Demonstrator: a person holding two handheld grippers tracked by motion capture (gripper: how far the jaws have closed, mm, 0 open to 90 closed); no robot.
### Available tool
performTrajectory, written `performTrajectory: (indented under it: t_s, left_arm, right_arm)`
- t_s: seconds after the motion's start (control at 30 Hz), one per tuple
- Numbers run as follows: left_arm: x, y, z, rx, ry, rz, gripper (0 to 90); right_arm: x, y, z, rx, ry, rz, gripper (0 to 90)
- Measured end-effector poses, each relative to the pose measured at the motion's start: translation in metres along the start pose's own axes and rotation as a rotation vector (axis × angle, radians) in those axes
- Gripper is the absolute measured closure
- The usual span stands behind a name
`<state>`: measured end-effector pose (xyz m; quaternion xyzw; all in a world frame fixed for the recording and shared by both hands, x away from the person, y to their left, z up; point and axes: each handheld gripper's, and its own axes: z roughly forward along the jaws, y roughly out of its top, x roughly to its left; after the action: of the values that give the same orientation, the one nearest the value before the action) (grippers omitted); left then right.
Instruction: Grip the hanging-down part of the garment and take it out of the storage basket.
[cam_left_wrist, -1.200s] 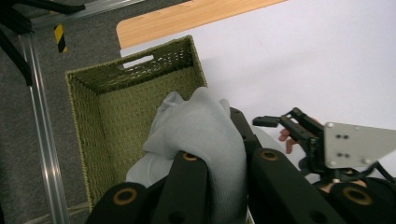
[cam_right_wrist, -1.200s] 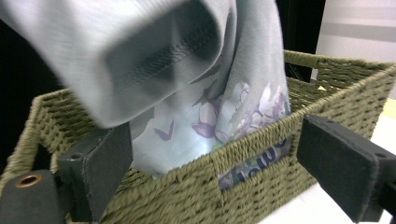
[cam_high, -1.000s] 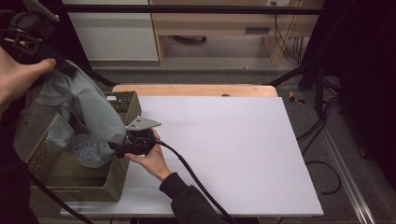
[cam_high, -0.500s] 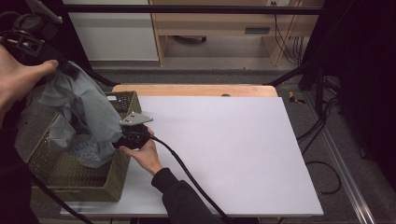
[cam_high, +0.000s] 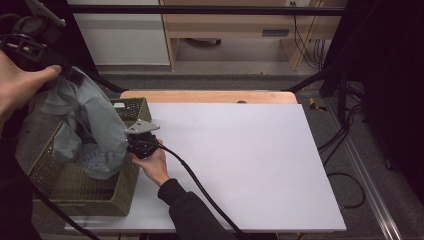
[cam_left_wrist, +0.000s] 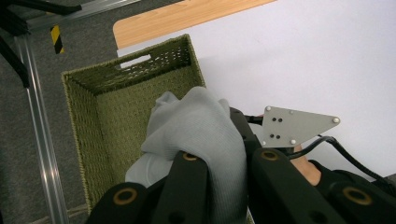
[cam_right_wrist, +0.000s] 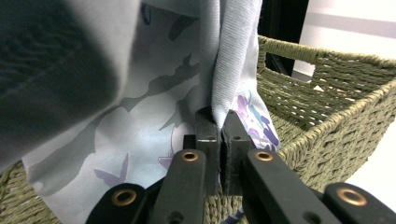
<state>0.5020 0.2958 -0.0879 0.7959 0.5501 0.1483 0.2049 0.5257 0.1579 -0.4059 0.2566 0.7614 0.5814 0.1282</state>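
Note:
A pale grey-blue garment (cam_high: 92, 125) with a printed pattern hangs over a woven olive basket (cam_high: 80, 192) at the table's left. High at the upper left, my left gripper (cam_high: 70, 75) is shut on the garment's top (cam_left_wrist: 205, 135). My right gripper (cam_high: 131, 145) sits at the basket's right wall, its jaws shut on a lower fold of the garment (cam_right_wrist: 231, 70). In the left gripper view the right gripper's grey plate (cam_left_wrist: 292, 126) lies just beyond the cloth, beside the basket (cam_left_wrist: 107, 100). The right gripper view has the basket rim (cam_right_wrist: 327, 79) behind the cloth.
The white table top (cam_high: 250, 160) stretches right of the basket, with a bare wooden strip (cam_high: 210, 96) at its far edge. A black cable (cam_high: 195, 182) trails from the right gripper across the table's front. Dark frame posts (cam_high: 320, 75) and floor cables (cam_high: 345, 135) stand at the right.
The left hand has raised the garment's top slightly and moved it left. The right gripper has edged toward the basket wall, staying closed on the lower fold.

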Motion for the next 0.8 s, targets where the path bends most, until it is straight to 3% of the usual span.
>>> performTrajectory:
  t_s: [0.37, 0.77, 0.8]
  left_arm:
    - [0.002, -0.001, -0.003, -0.005, 0.01, -0.012, 86.0]
    - [0.006, -0.005, -0.007, -0.018, 0.01, -0.021, 86.0]
    - [0.006, -0.005, -0.008, -0.024, 0.009, -0.026, 86.0]
  right_arm:
    - [-0.001, 0.007, -0.02, -0.008, 0.062, -0.015, 89.4]
    - [-0.011, 0.026, -0.081, -0.095, 0.085, -0.049, 89.6]
    - [-0.017, 0.03, -0.095, -0.107, 0.08, -0.061, 89.6]
